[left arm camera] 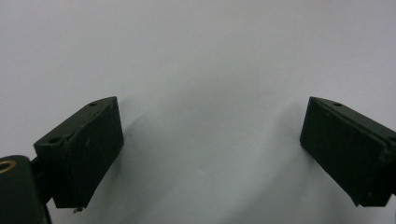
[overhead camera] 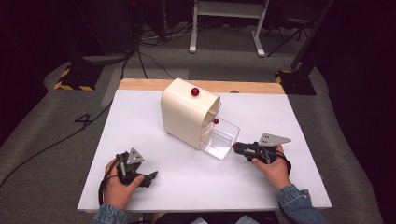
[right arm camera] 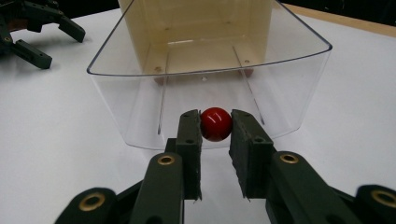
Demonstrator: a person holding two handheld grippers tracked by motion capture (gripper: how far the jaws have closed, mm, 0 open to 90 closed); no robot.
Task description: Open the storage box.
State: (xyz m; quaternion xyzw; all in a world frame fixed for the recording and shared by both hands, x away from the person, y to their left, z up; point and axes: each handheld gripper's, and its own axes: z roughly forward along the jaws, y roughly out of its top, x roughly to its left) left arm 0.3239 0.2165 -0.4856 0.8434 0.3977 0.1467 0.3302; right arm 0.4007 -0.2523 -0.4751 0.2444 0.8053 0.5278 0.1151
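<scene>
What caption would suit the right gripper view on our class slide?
The right tool is shut on the red knob of a pulled-out clear drawer.

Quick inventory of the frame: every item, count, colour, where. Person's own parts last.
Table: 1, white top with a wooden far edge, centre.
Container: 1, cream, rounded top, on the table's far half.
Drawer: 1, clear plastic, pulled out of the container toward the right hand-held gripper.
Knobs: 3, red; one on the container's top, one on its front, one on the drawer's front between the right jaws.
Floor: grey carpet with cables and stands.
Left hand-held gripper: 1, black, jaws wide apart over bare table, near left.
Right hand-held gripper: 1, black, shut on the drawer knob.
Hands: 2, left, right, denim sleeves.
</scene>
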